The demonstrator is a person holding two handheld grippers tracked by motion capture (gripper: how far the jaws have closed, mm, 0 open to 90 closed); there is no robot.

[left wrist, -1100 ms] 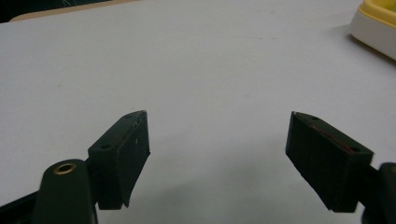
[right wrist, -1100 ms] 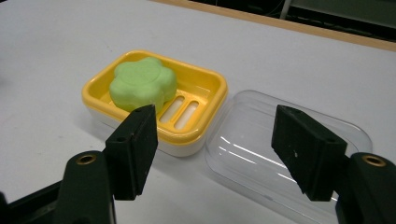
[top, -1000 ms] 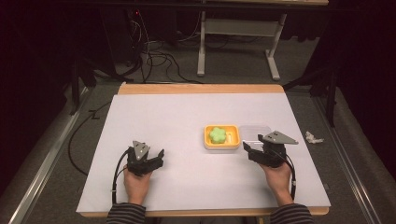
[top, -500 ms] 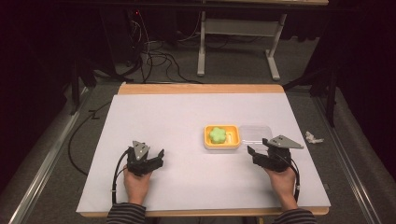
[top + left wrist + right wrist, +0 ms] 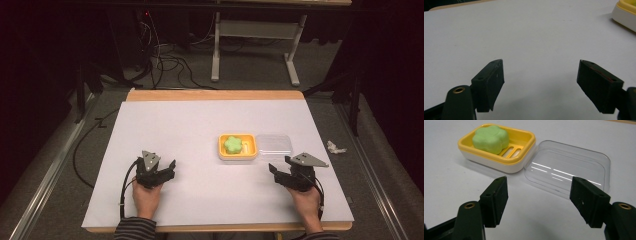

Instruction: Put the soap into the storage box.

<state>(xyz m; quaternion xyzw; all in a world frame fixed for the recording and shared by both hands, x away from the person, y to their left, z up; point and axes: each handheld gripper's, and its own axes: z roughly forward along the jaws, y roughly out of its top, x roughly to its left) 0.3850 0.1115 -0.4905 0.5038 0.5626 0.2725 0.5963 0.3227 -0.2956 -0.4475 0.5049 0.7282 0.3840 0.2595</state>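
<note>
A yellow soap dish (image 5: 221, 148) (image 5: 499, 161) with a green flower-shaped soap (image 5: 232, 144) (image 5: 491, 139) in it sits right of the table's middle. A clear plastic lid (image 5: 274, 145) (image 5: 569, 167) lies beside it on the right, touching its edge. My right gripper (image 5: 279, 166) (image 5: 539, 192) rests just in front of the lid, open, with nothing between its pads. Far to the left my left gripper (image 5: 170, 167) (image 5: 540, 75) is open over bare white table. A corner of the dish (image 5: 625, 15) shows at the top right of the left gripper view.
The white table top (image 5: 200, 125) has a wooden strip along its far edge (image 5: 215, 95). A crumpled white scrap (image 5: 335, 147) lies on the floor off the right side. Cables (image 5: 170, 62) and a desk frame (image 5: 255, 50) are on the floor beyond.
My right gripper has drawn back from over the clear lid toward the table's front edge and sunk a little. The left gripper has kept still.
</note>
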